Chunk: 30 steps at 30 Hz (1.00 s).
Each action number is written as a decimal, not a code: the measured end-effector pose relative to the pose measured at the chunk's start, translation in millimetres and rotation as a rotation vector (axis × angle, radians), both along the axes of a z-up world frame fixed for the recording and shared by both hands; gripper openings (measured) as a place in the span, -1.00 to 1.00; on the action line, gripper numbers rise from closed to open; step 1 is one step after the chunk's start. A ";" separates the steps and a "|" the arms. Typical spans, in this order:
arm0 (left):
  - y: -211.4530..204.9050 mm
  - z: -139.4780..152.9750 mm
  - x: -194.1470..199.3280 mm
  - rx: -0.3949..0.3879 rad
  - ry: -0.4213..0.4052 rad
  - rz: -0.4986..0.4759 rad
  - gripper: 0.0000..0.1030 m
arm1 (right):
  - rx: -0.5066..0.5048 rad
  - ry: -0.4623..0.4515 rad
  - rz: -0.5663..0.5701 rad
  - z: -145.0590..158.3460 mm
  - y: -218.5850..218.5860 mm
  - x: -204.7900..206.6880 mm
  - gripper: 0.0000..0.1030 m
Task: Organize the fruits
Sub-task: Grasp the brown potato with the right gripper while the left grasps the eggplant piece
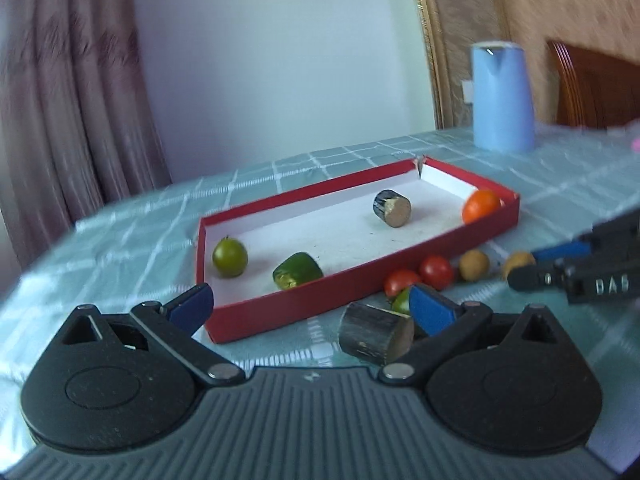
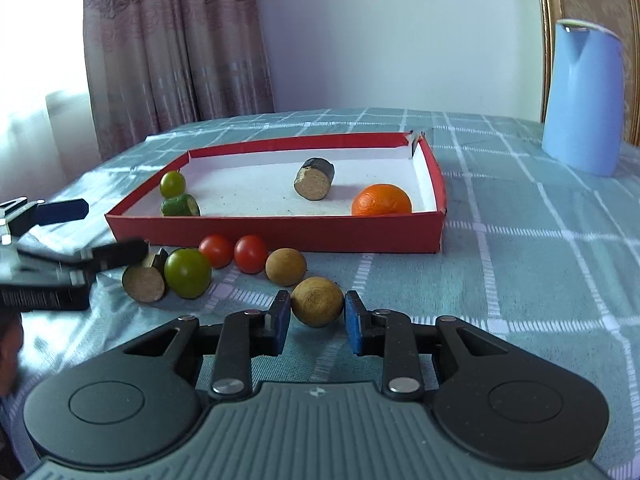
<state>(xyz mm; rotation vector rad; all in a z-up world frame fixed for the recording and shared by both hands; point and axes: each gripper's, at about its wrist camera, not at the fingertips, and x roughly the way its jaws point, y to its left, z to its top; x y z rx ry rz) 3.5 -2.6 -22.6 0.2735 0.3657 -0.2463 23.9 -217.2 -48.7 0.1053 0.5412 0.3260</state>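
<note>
Fruits lie partly in the shallow red cardboard tray (image 1: 360, 280) at twelve o'clock of the left tongs (image 1: 310, 304), whose pads stand apart with nothing clamped, near a dark cut cylinder (image 1: 376, 338). Right wrist view: right tongs (image 2: 317, 316) are clamped on a round brown fruit (image 2: 317, 301) on the checked desk (image 2: 520, 280); lifting straight up should avoid nudging neighbours at eleven o'clock.

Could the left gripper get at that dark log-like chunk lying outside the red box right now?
Probably yes. The left gripper is open, and the dark cut cylinder lies on the tablecloth just inside its right finger, with nothing between. The green fruit touches its far side and might get nudged.
</note>
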 end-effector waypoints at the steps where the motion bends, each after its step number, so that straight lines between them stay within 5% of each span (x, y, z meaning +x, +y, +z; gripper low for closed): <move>1: -3.6 -1.8 -0.1 0.024 0.001 -0.021 1.00 | -0.010 -0.004 0.000 -0.1 1.6 -0.8 -0.45; 8: -9.6 -9.5 5.2 0.054 0.060 -0.138 0.78 | -0.006 -0.002 0.001 -0.6 0.9 -0.3 -0.45; 16: -3.6 -12.4 12.8 -0.004 0.189 -0.243 0.00 | 0.010 0.005 0.004 -1.7 -1.3 0.4 -0.45; 30: -1.6 -10.6 6.3 -0.004 0.152 -0.205 -0.05 | 0.000 0.018 0.015 -2.8 0.9 2.5 -0.45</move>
